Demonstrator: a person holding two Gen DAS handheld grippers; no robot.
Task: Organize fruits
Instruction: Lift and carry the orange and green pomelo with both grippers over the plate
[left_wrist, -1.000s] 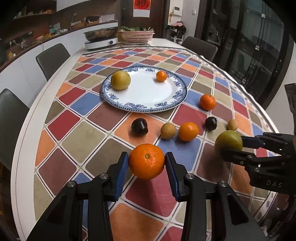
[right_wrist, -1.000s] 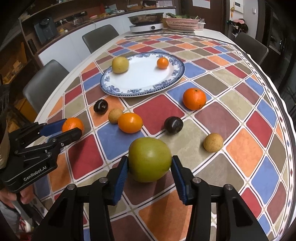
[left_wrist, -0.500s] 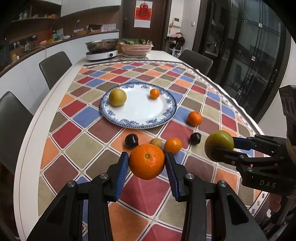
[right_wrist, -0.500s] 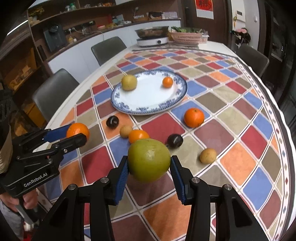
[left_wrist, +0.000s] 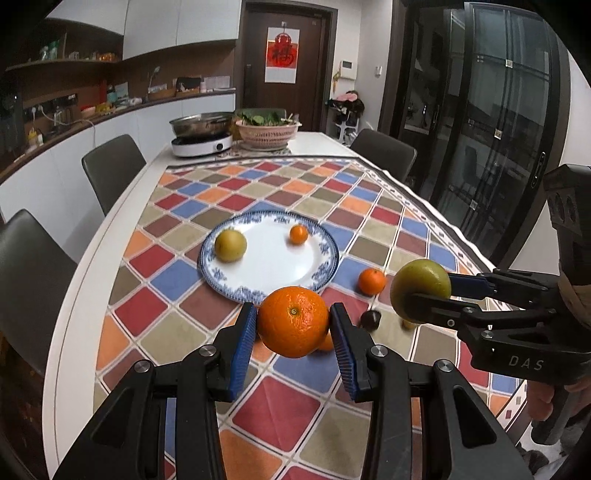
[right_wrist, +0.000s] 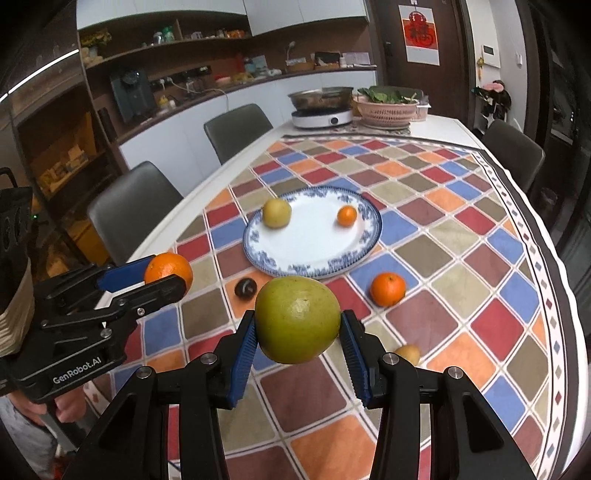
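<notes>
Left wrist view: left tongs (left_wrist: 293, 328) are closed on an orange (left_wrist: 293, 321), held clear above the checked worktop (left_wrist: 177, 332). A blue-rimmed plate (left_wrist: 325, 273) is seen beyond, carrying a yellow-green fruit (left_wrist: 230, 245) and a small mandarin (left_wrist: 298, 234). A loose orange fruit (left_wrist: 372, 281) and a dark plum (left_wrist: 370, 319) are set on the cloth beside the plate. Right tongs (left_wrist: 419, 291) are clamped on a green pomelo-like fruit (left_wrist: 420, 288), raised at the right.

Right wrist view: right tongs (right_wrist: 298, 338) are gripped on the green fruit (right_wrist: 297, 319), lifted off the worktop (right_wrist: 498, 325). Left tongs (right_wrist: 162, 273) are shown at the left, pinching the orange (right_wrist: 168, 269). The plate (right_wrist: 258, 251), both its fruits, the plum (right_wrist: 245, 287) and a small tan fruit (right_wrist: 407, 353) are recorded below.
</notes>
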